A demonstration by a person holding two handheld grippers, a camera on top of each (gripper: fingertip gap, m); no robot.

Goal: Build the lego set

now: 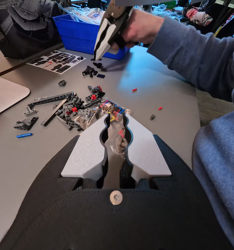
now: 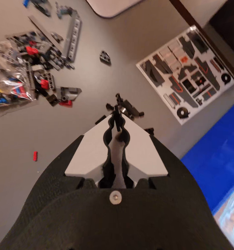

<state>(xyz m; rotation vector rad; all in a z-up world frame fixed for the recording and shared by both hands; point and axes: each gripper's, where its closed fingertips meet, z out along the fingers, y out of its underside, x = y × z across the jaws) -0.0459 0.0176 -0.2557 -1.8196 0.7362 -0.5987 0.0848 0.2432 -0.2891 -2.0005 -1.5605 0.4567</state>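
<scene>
Loose grey, black and red Lego pieces (image 1: 67, 106) lie in a pile on the grey table (image 1: 147, 75), next to a clear bag of small coloured pieces (image 1: 113, 108). My left gripper (image 1: 115, 116) is open and hovers just above that bag, which shows through the gap. My right gripper (image 2: 117, 115) is shut on a thin black piece (image 2: 117, 120) and holds it just above a small cluster of black pieces (image 2: 128, 108). In the left wrist view the right gripper (image 1: 96, 58) points down over that cluster (image 1: 90, 71), with a person's hand on it.
A sticker sheet (image 1: 55, 61) lies at the back beside a blue bin (image 1: 78, 33) and a dark box (image 1: 19, 27). A white pad (image 1: 5, 93) lies at the left. Stray red pins (image 1: 134, 89), a blue pin (image 1: 24, 135) and a small grey piece (image 1: 152, 117) lie apart. Left tips to right tips: about 25 cm. The blue pin (image 1: 24, 135) is closer to my left gripper, around 20 cm from its tips; the right tips are 30 cm off.
</scene>
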